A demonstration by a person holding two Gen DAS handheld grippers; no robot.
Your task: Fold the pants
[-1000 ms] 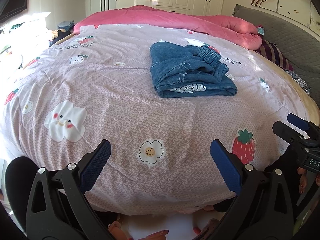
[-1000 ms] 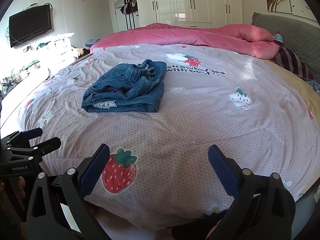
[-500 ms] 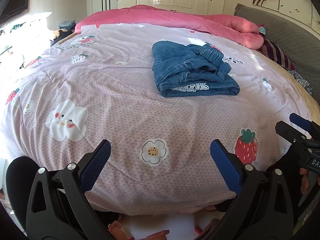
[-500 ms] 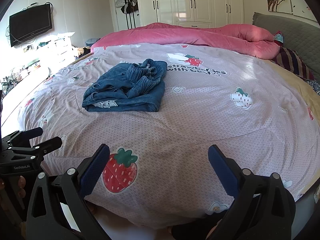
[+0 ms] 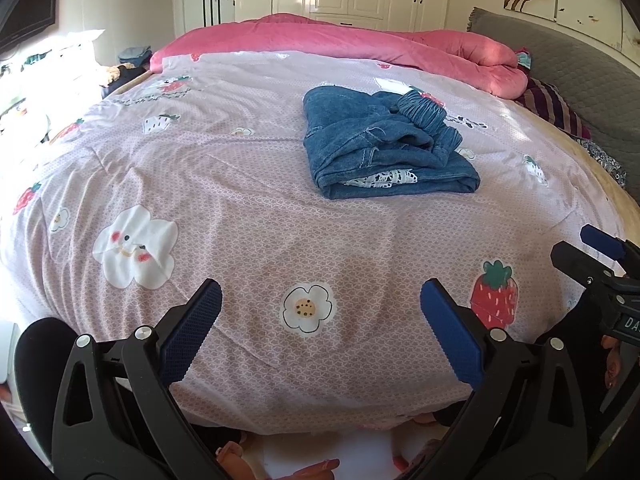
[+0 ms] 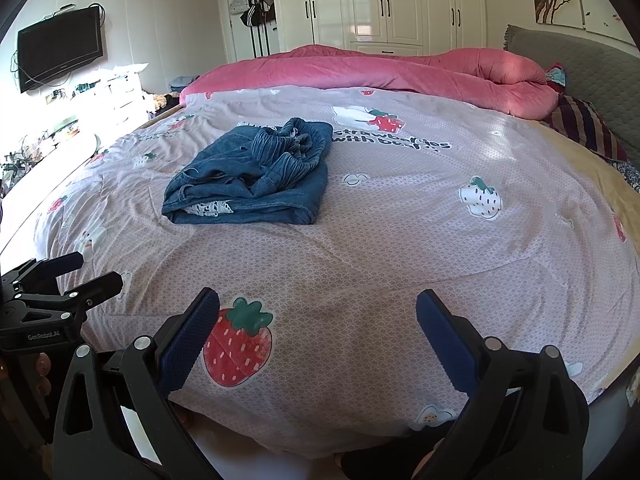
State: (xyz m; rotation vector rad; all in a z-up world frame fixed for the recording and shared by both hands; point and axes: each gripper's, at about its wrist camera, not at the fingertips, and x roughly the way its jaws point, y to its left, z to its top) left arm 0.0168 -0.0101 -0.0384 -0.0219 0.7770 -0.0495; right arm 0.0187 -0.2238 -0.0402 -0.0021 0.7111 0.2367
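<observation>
Blue denim pants (image 5: 380, 144) lie folded in a compact bundle on the pink patterned bedspread (image 5: 240, 200), with a scrap of white lace showing at the front fold. In the right wrist view the pants (image 6: 256, 176) sit left of centre. My left gripper (image 5: 320, 320) hangs open over the near edge of the bed, well short of the pants, with nothing between its fingers. My right gripper (image 6: 318, 328) is also open and empty at the near edge. Each gripper shows at the side of the other's view: the right gripper (image 5: 592, 252) and the left gripper (image 6: 68, 276).
A rolled pink duvet (image 5: 360, 48) lies across the far side of the bed. A grey headboard (image 5: 580, 76) and striped pillow (image 5: 556, 108) are at the right. White wardrobes (image 6: 384, 4) stand behind, a wall TV (image 6: 60, 56) at left.
Both grippers have drifted slightly, so the pants sit a little lower in the left wrist view. The pants themselves have not moved, and both grippers stay open.
</observation>
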